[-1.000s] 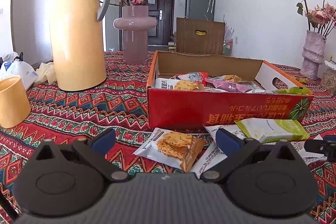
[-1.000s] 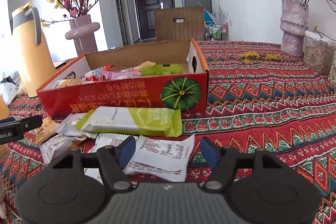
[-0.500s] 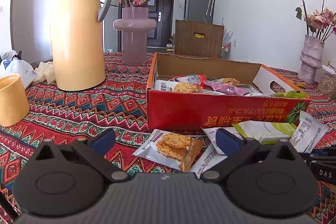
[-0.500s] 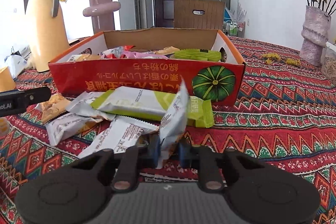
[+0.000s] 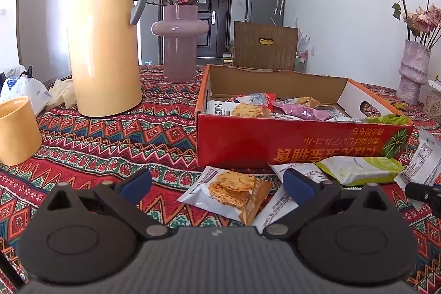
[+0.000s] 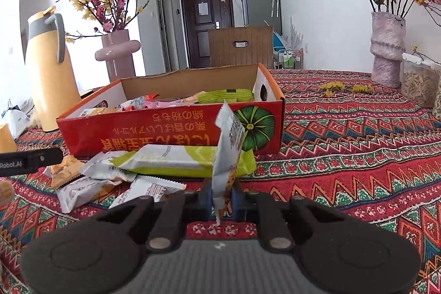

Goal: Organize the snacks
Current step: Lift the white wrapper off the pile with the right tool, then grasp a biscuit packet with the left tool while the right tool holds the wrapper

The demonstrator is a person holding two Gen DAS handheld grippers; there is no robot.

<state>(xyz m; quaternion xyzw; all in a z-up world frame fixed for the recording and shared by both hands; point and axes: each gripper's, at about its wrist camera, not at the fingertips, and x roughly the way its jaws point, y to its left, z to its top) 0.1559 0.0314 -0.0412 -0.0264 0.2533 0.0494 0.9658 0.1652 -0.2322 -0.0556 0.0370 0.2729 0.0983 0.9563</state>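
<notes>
The right tongs are clamped on 1 white snack packet, which stands upright between the blue pads, just in front of the red cardboard box of snacks. The left tongs stand wide apart and hold nothing; a cracker packet lies on the table between and just beyond their pads.

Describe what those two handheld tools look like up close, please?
Both match: the left tool and right tool each have a ribbed dark grey body, two rounded black lobes with circular insets, and black linkage arms on silver pivot pins ending in blue pads. One side bar carries white lettering.
</notes>
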